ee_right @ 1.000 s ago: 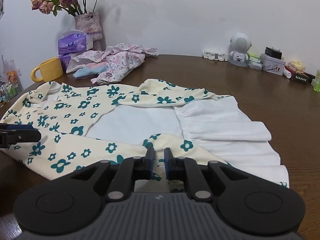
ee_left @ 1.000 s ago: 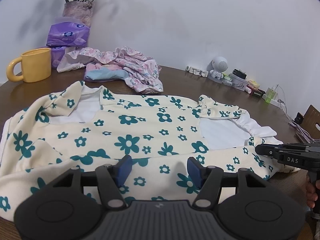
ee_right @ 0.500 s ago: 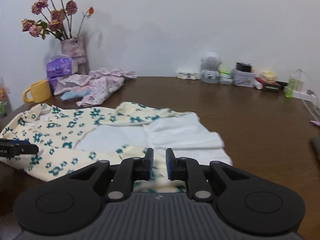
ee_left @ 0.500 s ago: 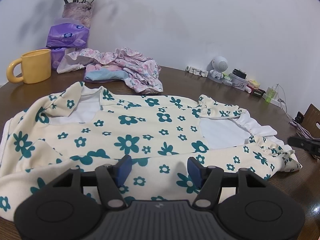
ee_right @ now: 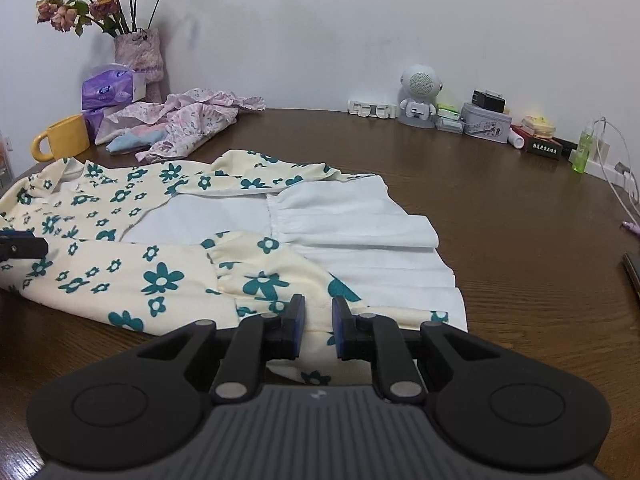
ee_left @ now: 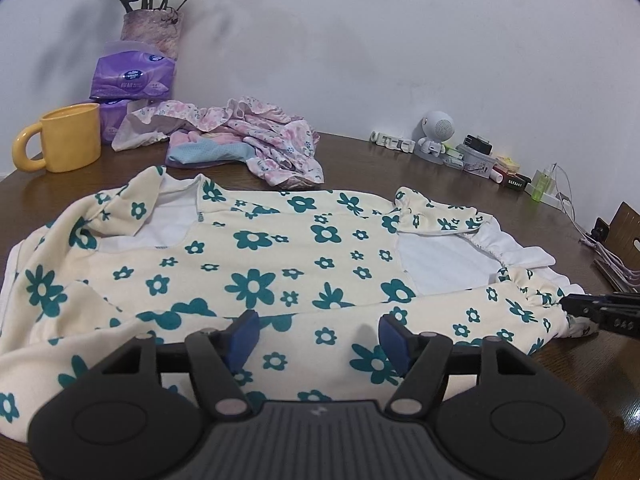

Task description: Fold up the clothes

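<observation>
A cream dress with teal flowers (ee_left: 256,256) lies spread on the brown table (ee_right: 500,208), its white lining and skirt (ee_right: 360,220) showing at the right end. My left gripper (ee_left: 318,340) hovers open over the dress's near edge, nothing between its fingers; its tip shows at the left of the right wrist view (ee_right: 20,246). My right gripper (ee_right: 318,326) sits low over the near sleeve and hem with only a narrow slit between its fingers, and no cloth is visibly pinched. From the left wrist view its tip (ee_left: 600,314) touches the sleeve cuff.
A crumpled pile of pink clothes (ee_left: 248,136) lies behind the dress. A yellow mug (ee_left: 66,142), purple tissue packs (ee_left: 132,80) and a flower vase (ee_left: 152,32) stand at the back left. A small robot-shaped speaker (ee_right: 418,96) and boxes line the wall; cables (ee_left: 612,264) lie at right.
My right gripper drew back and up from the sleeve half a second ago, then came back down to the cuff and hem. The left gripper has stayed put.
</observation>
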